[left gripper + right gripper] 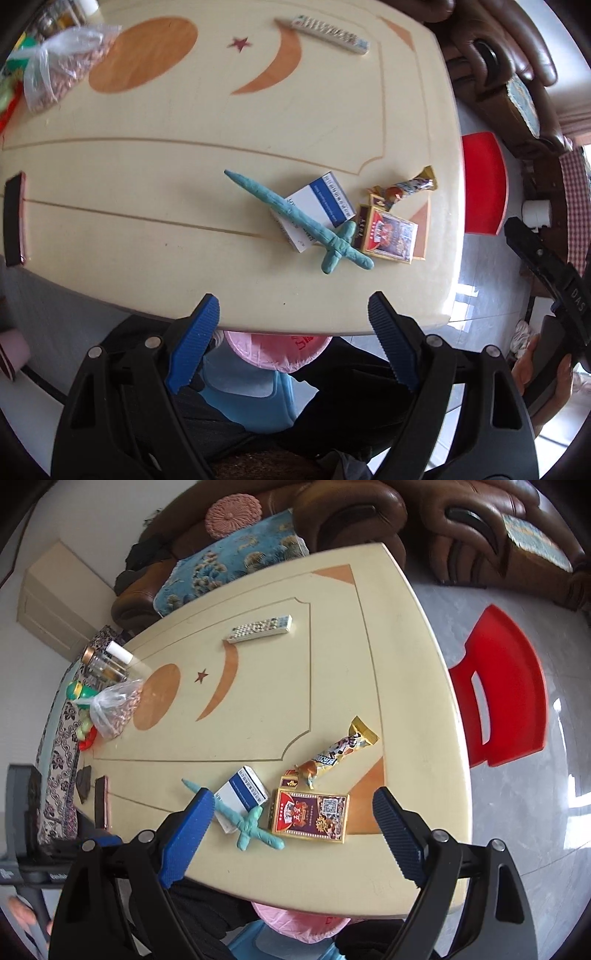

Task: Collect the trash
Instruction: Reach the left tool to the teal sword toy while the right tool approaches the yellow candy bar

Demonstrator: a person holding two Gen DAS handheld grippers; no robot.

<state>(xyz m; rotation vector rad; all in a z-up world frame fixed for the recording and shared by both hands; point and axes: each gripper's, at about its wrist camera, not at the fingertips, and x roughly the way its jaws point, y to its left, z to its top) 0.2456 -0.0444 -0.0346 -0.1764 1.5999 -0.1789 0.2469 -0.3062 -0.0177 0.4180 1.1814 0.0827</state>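
Observation:
Near the table's front right corner lies a cluster: a teal clay sword (295, 218) (247, 819) resting across a blue-and-white carton (317, 208) (242, 795), a red-and-gold box (388, 232) (310, 814), and a gold snack wrapper (410, 186) (340, 753). My left gripper (293, 312) hangs open over the table's front edge, nothing between its blue fingers. My right gripper (293, 805) is open too, above the sword and red box, touching neither. A pink-lined bin (277, 349) (303, 923) sits under the table edge.
The cream table (147, 192) (332, 627) also bears a remote (325, 33) (260, 627), a plastic bag of nuts (62, 70) (114, 709), jars (103, 664) and a phone (100, 801). A red stool (506, 690) (484, 184) stands at the right, brown sofas behind.

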